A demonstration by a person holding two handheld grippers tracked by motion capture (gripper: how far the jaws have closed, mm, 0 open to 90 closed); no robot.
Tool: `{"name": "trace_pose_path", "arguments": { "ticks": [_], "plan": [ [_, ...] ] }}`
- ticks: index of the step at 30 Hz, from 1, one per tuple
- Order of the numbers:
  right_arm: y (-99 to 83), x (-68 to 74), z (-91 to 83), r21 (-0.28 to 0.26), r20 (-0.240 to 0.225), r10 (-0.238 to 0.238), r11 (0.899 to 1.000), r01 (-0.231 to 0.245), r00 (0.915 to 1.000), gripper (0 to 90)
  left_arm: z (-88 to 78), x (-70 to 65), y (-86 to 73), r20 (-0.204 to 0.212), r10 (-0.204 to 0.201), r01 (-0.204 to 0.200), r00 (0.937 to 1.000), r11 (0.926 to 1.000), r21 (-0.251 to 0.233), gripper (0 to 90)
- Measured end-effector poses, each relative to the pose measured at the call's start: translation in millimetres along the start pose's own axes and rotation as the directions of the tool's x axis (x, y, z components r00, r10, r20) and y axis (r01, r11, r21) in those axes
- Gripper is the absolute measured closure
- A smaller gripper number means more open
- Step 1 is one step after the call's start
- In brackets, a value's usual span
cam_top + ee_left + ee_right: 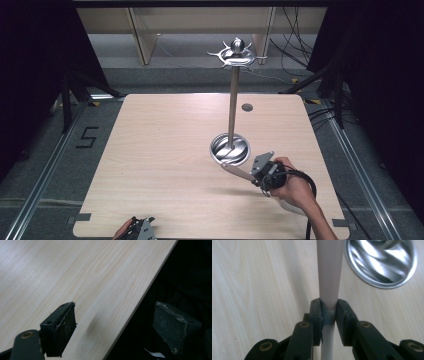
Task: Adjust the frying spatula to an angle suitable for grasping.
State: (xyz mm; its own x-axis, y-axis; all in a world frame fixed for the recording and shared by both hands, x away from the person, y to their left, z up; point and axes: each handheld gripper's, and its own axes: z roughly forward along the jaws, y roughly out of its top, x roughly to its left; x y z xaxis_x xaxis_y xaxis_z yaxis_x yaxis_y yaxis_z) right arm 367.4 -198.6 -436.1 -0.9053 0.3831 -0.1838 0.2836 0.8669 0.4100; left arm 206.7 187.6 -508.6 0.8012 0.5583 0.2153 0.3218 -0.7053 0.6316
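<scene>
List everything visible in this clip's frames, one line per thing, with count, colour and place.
table: one, light wood, centre of the high view
metal stand: one, silver, upright pole on a round dish base, right of the table's centre, hooked ring and knob on top
pale handle: one, off-white, long and flat, clamped in the right hand-held gripper, its far end near the stand's base
table hole cap: one, grey, behind the stand
floor marking: one, black "5", left of the table
cables: several, black, floor at the back right
left hand-held gripper: one, black, open, over the table's near edge
right hand-held gripper: one, black, shut on the pale handle
right hand: one, near right of the table
</scene>
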Motion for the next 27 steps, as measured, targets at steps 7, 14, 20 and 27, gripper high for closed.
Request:
{"name": "trace_pose_path", "arguments": {
  "ticks": [7, 14, 20, 27],
  "plan": [
    [-10.1, -11.6, -20.5, -0.112, 0.023, 0.019, 0.994, -0.017, 0.9995, 76.5, 0.6, 0.1, -0.1, 0.01, 0.0, 0.0, 1.0, 1.0, -0.002, 17.9],
    [-20.2, -20.4, -42.5, -0.245, 0.015, 0.082, 0.967, -0.076, 0.9965, 76.5, 0.9, 1.6, -0.4, -0.005, 0.013, -0.013, 0.9999, 0.9998, -0.011, 17.9],
    [-24.1, -26.4, -54.3, -0.313, 0.013, 0.111, 0.944, -0.102, 0.9937, 76.5, 0.9, 0.7, -0.8, -0.007, -0.002, 0.002, 1.0, 1.0, -0.003, 17.9],
    [-27.4, -32.2, -62.2, -0.383, -0.019, 0.156, 0.911, -0.151, 0.9876, 76.5, 1.1, 1.4, -0.5, -0.015, 0.015, -0.015, 0.9998, 0.9998, -0.01, 17.9]
  ]
}}
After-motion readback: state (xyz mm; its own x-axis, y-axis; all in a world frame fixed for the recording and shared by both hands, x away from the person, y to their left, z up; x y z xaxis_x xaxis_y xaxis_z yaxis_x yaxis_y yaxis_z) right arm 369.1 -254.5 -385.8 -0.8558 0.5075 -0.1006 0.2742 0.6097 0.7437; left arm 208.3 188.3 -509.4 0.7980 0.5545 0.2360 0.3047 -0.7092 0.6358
